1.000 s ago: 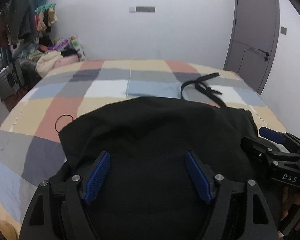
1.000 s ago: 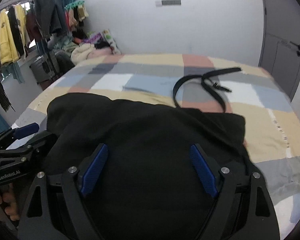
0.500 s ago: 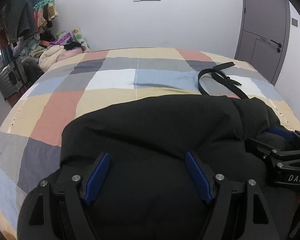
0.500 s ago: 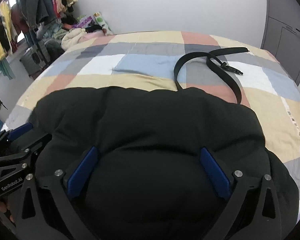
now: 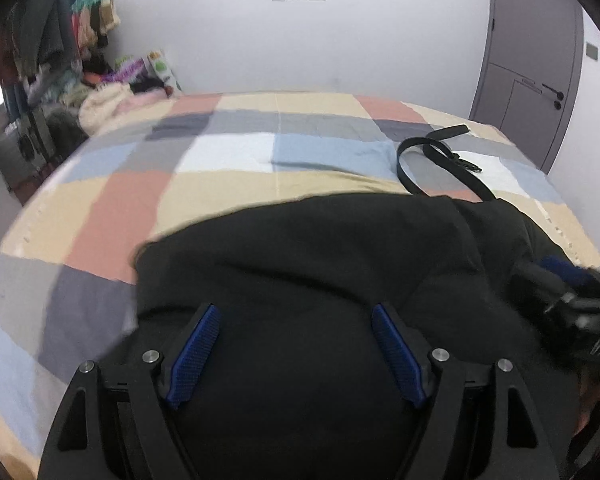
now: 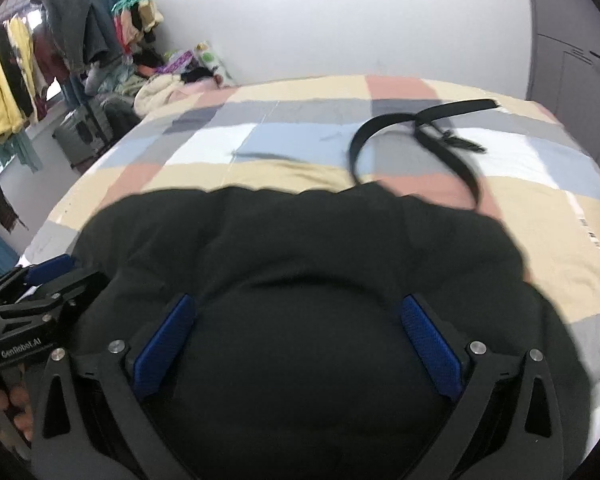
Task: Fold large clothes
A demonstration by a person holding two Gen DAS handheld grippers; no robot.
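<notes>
My left gripper (image 5: 296, 344) points down over the black garment (image 5: 340, 272), blue pads (image 5: 194, 354) standing apart with dark cloth filling the space between them. I cannot tell whether the pads press on the cloth or it merely bulges up between them. My right gripper (image 6: 296, 344) sits the same way over the same garment (image 6: 300, 264); its jaws have just been opening and now stand wide apart, a rounded mound of the black fabric between them, and its pads (image 6: 164, 350) look clear of the mound at their tips.

The garment lies bunched on the near part of the bed (image 5: 228, 188), on a checked cover of tan, salmon, grey, pale blue and white squares. Its far edge runs in a ragged arc across the tan squares.

Each gripper shows in the other's view: the right one at the right edge of the left view (image 5: 572, 304), blurred, against the garment's right side; the left one at the left edge of the right view (image 6: 32, 296), at the garment's left side, with fingers (image 6: 18, 408) of my hand on its handle.

1 black belt (image 6: 424, 136) lies looped on the cover beyond the garment, near end reaching the garment's far edge.

Background: grey door (image 5: 528, 68) at right, clothes rack (image 6: 32, 64) with hanging clothes at left, a heap of laundry (image 6: 160, 88) beside the bed's far corner.
</notes>
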